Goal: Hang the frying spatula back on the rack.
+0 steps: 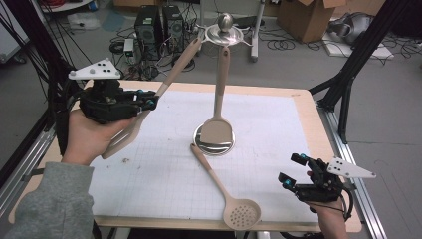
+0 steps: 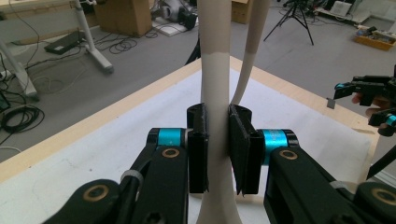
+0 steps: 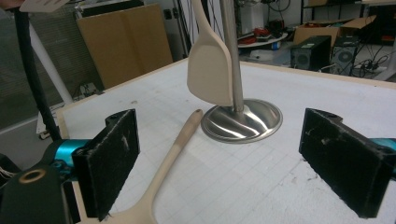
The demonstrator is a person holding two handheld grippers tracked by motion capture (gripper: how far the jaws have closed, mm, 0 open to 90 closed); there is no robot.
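One spatula [image 1: 217,130] hangs on the rack [image 1: 225,33]; my left hand-held gripper [image 1: 148,103] clamps a second utensil [image 1: 175,69] near its hook; my right hand-held gripper [image 1: 291,173] gapes empty, slotted spoon [image 1: 241,212] left on the desk [image 1: 303,107].

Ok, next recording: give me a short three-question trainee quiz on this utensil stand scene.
1. True or false: the left tool is shut on the handle of a beige utensil whose tip is up at the stand's top ring.
2. Which utensil lies flat on the table?
A. slotted spoon
B. spatula
C. whisk
3. Fill in: the right tool has its jaws ____ with nothing between them.

Key: 1 true; 2 A; 3 open.
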